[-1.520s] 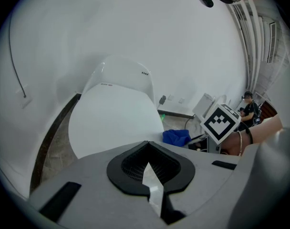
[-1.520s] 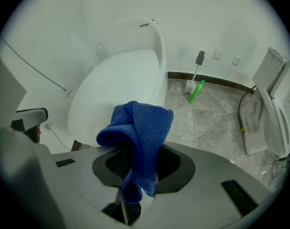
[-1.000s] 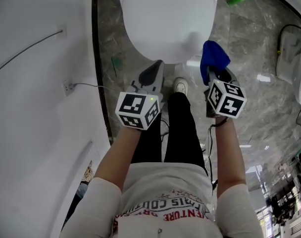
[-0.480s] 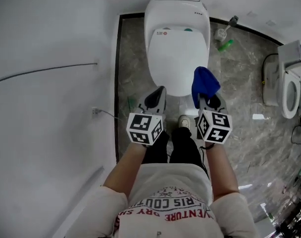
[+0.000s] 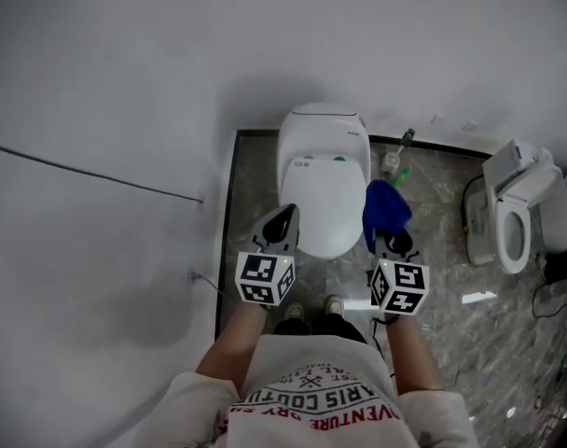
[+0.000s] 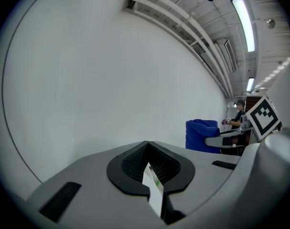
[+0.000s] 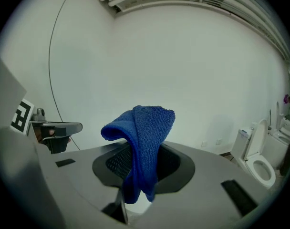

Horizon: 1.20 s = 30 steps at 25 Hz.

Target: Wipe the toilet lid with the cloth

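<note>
On the left a smooth white wall [image 5: 106,82] curves past, with a thin dark cable [image 5: 97,177] running across it. The left gripper [image 5: 285,217] has its grey jaws brought together with nothing between them; in the left gripper view its ribbed black pads meet at the tip [image 6: 148,149], leaving only a narrow slit lower down. It is held over the grey marbled floor [image 5: 254,180], just beside the left edge of the toilet lid [image 5: 323,180]. The lid is glossy white, oval and closed over its bowl, with both grippers near its front end.

The right gripper [image 5: 387,238] is clamped on the cloth [image 5: 386,205], a deep blue piece of looped terry fabric. In the right gripper view the cloth [image 7: 145,132] stands up from the closed jaws [image 7: 140,163] and folds over at the top, its lower end hanging down between the pads. It sits by the lid's right edge, clear of the surface.

Behind it, by the wall, stand a toilet brush [image 5: 396,157] and a small green bottle [image 5: 401,174]. Further right is a second white toilet [image 5: 509,222] with its lid raised and its bowl open; what is in the bowl cannot be made out.
</note>
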Tool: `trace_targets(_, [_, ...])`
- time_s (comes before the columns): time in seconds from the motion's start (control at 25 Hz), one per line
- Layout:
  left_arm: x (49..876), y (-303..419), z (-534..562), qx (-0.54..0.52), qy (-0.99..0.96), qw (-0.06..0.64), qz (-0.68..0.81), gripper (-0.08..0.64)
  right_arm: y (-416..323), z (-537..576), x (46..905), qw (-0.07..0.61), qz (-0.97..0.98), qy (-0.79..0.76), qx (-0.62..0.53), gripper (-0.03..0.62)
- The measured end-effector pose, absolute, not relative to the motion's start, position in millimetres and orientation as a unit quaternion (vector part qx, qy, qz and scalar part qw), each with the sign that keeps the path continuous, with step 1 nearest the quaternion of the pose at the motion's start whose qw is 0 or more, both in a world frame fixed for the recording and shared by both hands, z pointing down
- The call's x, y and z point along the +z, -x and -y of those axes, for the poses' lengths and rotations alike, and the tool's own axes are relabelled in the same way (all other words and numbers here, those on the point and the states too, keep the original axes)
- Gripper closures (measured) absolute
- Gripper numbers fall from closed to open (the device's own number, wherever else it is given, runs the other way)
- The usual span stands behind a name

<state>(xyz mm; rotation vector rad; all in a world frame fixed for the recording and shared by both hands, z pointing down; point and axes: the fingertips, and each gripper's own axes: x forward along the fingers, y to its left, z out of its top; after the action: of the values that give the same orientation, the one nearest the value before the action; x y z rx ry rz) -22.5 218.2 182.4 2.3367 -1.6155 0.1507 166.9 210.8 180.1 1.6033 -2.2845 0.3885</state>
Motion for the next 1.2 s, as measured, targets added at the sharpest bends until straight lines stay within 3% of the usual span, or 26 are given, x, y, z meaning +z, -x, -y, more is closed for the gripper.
trace_targets(0.6, [91,13,-239,0.045,-0.826,0.079,0.556,0.554,-168,-226,101,0.117,0.823,-0.551,0.077,0.494])
trace_targets(1.2, [83,-4,-243,0.029,-0.828,0.084,0.553,0.554,-161,-227,98,0.118,0.839,-0.526,0.068,0.494])
